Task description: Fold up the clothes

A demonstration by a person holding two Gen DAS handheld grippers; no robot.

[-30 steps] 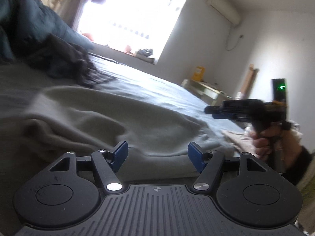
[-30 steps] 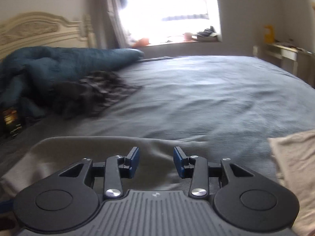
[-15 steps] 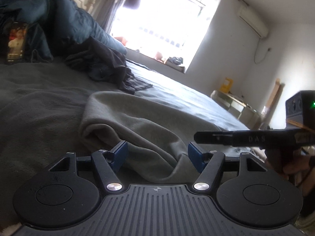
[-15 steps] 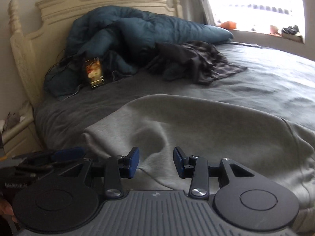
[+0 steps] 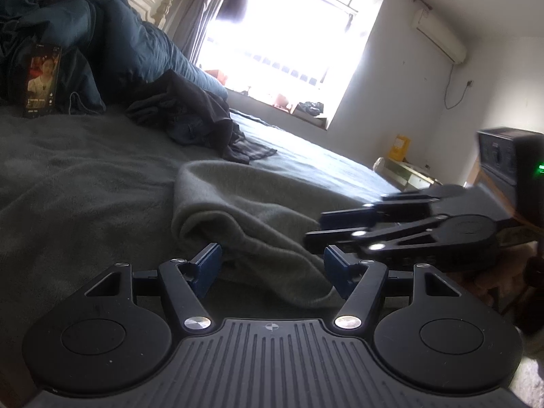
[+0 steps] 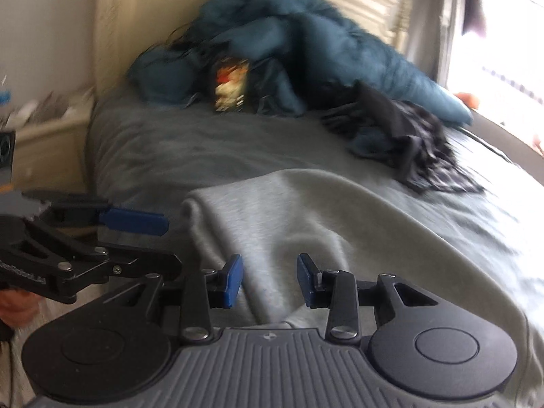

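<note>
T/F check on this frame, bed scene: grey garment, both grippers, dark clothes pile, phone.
1. The grey garment lies on the bed. True.
2. The left gripper is clamped on the grey garment. False: its jaws stand open, nothing pinched.
3. The dark clothes pile sits on top of the grey garment. False: it lies apart, further up the bed.
4. A lit phone leans against the blue duvet. True.
5. The right gripper holds the phone. False: it is open over the grey garment.
</note>
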